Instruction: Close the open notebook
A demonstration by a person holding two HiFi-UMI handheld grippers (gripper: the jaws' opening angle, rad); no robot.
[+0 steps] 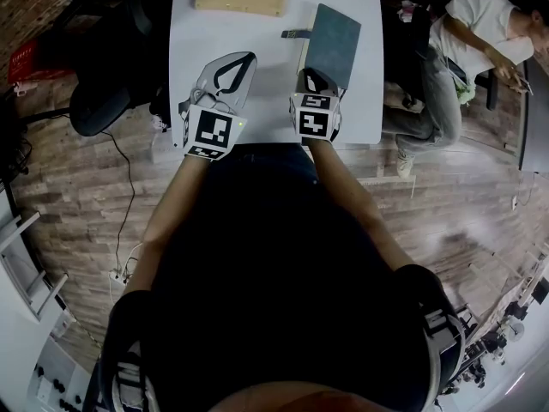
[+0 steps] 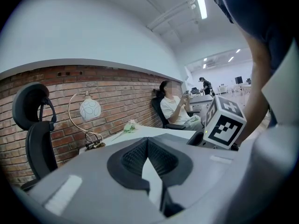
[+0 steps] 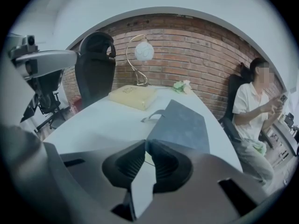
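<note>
The right gripper (image 3: 145, 143) points down at the desk (image 3: 98, 125) with its jaws only a sliver apart. Nothing is clamped between them, and only white desk and a pale page edge (image 3: 147, 158) show through the slit. The left gripper (image 2: 147, 140) hangs at its 9 o'clock over bare desk, tips together and empty. Just past the right gripper's tips, toward 12 to 1 o'clock, lies the notebook (image 3: 182, 125), dark blue-grey cover up and its near corner almost under the jaws. It looks light, with a stiff board cover and a matte skin that pads should not slip on, while the leaves beneath are thin and would crease if pinched. The safest hold is probably the cover's free long edge, on the 9 o'clock side, or simply a flat press on top. The loose strap (image 3: 152, 116) curls off its far left corner at about 10 o'clock and could get trapped under the cover. Farther off at 11 o'clock sits a tan book (image 3: 133, 97). Hard to judge is whether the cover is fully down. The gripper body hides the near edge, and the sliver of page there may mean a small gap remains. The notebook's spine side and thickness are not clear from either angle.
</note>
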